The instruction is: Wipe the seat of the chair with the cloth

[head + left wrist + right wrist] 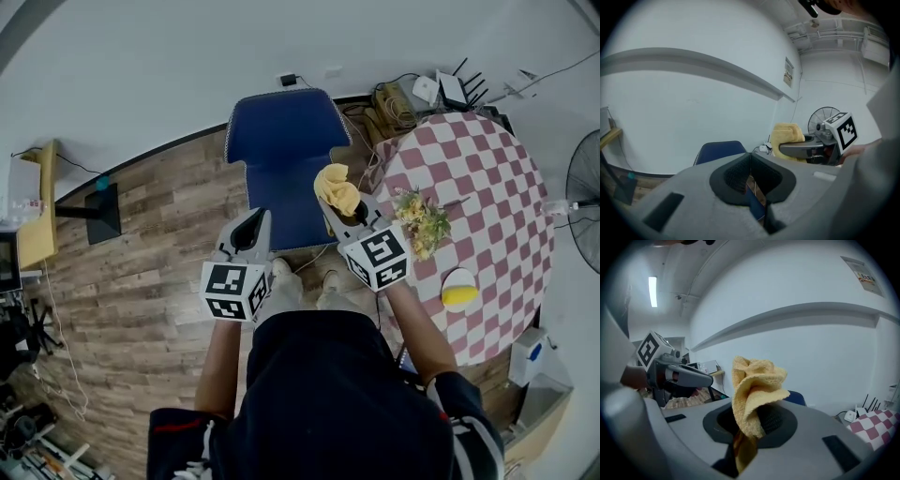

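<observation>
Cloth (757, 385) straight out from right gripper (750, 422)

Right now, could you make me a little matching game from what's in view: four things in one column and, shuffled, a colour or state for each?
Things:
1. cloth
2. chair
3. round table
4. left hand-held gripper

Descriptions:
A. jaws shut, nothing between them
B. red and white checks
C. yellow, bunched in the right hand-held gripper
D. blue seat and back

Pairs: 1-C, 2-D, 3-B, 4-A.
</observation>
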